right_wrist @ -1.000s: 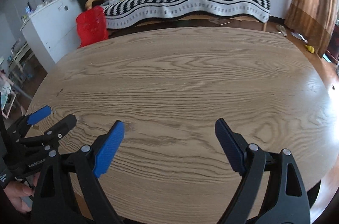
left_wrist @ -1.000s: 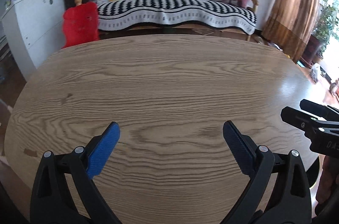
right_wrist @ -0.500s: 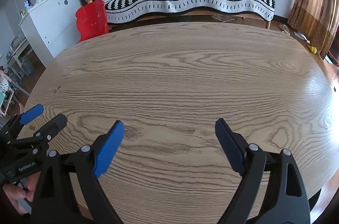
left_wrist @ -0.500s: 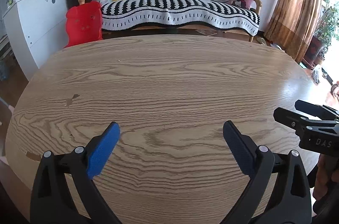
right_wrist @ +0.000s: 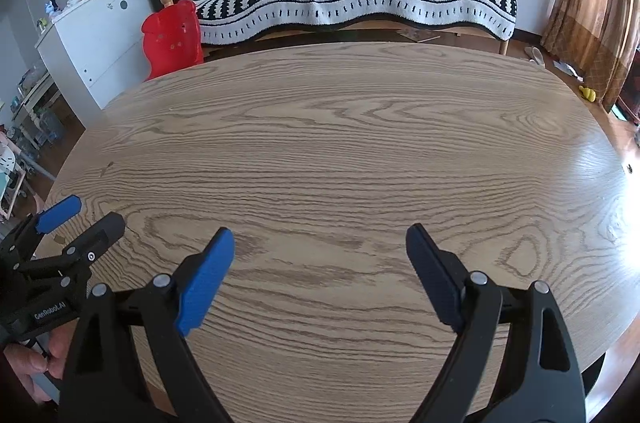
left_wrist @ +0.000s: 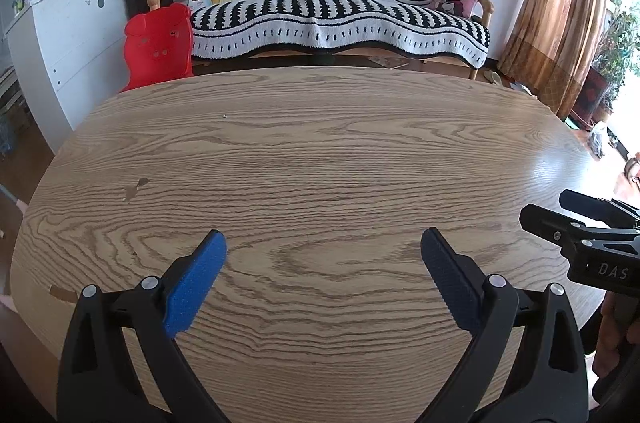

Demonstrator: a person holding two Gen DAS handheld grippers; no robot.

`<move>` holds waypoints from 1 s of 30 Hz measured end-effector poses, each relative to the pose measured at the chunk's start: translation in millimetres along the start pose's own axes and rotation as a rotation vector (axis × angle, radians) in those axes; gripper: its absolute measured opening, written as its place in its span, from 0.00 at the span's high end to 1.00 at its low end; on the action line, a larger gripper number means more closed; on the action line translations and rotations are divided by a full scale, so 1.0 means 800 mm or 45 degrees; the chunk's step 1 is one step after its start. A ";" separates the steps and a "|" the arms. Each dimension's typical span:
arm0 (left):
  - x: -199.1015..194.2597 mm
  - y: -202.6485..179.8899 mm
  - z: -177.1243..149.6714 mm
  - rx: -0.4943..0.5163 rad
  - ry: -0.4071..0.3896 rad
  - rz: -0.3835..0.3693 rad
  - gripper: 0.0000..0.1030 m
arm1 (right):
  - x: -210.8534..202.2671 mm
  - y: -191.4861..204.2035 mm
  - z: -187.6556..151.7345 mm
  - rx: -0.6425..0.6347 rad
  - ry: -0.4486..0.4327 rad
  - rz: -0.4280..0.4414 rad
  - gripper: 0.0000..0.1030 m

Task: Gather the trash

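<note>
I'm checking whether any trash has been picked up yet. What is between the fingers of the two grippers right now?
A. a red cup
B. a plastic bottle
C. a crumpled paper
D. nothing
D: both the left gripper and right gripper stand open over the bare wooden table.

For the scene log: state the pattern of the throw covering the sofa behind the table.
Black-and-white stripes on the knitted sofa throw, clearest in the left wrist view.

Wood-grain bench (left_wrist: 320, 163) with a smooth, slightly glossy sheen, matt black plastic tongs (left_wrist: 320, 263) with rough blue pads (left_wrist: 196, 283) and small metal rivets, woven black-and-white cloth on the sofa (left_wrist: 340, 11), glossy red plastic chair (left_wrist: 158, 47), brown fabric curtain (left_wrist: 560, 3)
</note>
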State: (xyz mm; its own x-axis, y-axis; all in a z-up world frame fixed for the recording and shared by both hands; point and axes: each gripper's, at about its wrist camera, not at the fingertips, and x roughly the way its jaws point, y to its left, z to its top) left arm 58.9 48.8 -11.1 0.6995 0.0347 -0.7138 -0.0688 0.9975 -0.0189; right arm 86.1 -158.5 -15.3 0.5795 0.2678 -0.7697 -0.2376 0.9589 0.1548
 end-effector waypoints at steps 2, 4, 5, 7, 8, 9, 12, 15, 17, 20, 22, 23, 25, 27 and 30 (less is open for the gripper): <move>-0.001 0.000 0.000 0.000 -0.002 0.002 0.08 | 0.000 0.001 0.000 0.001 -0.002 -0.001 0.18; -0.002 -0.001 0.000 0.001 -0.003 0.003 0.08 | 0.000 0.001 0.000 0.002 -0.002 -0.001 0.18; -0.002 -0.001 0.000 0.002 -0.002 0.003 0.08 | -0.001 0.001 0.000 0.003 -0.003 -0.001 0.18; -0.002 -0.002 0.001 0.002 -0.001 0.004 0.08 | -0.001 0.000 0.000 0.003 -0.002 -0.001 0.18; -0.002 -0.001 0.001 0.001 -0.001 0.004 0.08 | -0.001 0.000 0.001 0.003 -0.003 -0.003 0.18; -0.002 -0.001 0.001 0.001 -0.001 0.004 0.08 | -0.001 0.000 0.001 0.003 -0.003 -0.003 0.18; -0.001 -0.001 0.002 0.003 -0.002 0.003 0.08 | -0.002 0.001 0.000 0.003 -0.004 -0.004 0.18; -0.001 -0.001 0.001 0.003 -0.001 0.003 0.08 | -0.002 0.001 0.000 0.003 -0.002 -0.003 0.18; -0.002 -0.001 0.001 0.003 0.000 0.003 0.08 | -0.003 -0.001 0.000 0.003 -0.001 -0.005 0.18; -0.002 -0.002 0.001 0.002 0.000 0.002 0.08 | -0.004 -0.001 0.000 0.002 -0.002 -0.005 0.18; -0.003 -0.002 0.000 0.001 0.000 0.005 0.08 | -0.003 0.000 0.000 0.003 -0.001 -0.005 0.18; -0.003 -0.002 0.000 -0.001 0.001 0.005 0.08 | -0.004 -0.001 0.000 0.004 -0.002 -0.005 0.18; -0.002 -0.001 0.001 0.000 0.001 0.004 0.08 | -0.003 -0.001 0.000 0.003 -0.001 -0.005 0.18; -0.001 0.000 0.001 -0.001 0.002 0.005 0.08 | -0.003 -0.001 -0.001 0.003 -0.002 -0.005 0.18; 0.000 0.002 -0.001 -0.002 0.003 0.009 0.08 | -0.004 -0.001 -0.001 0.002 -0.001 -0.004 0.18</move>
State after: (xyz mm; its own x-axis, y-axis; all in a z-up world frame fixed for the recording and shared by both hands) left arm 58.0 50.2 -11.8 0.6974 0.0416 -0.7155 -0.0746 0.9971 -0.0148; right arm 84.2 -160.2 -13.4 0.5811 0.2652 -0.7694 -0.2345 0.9599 0.1538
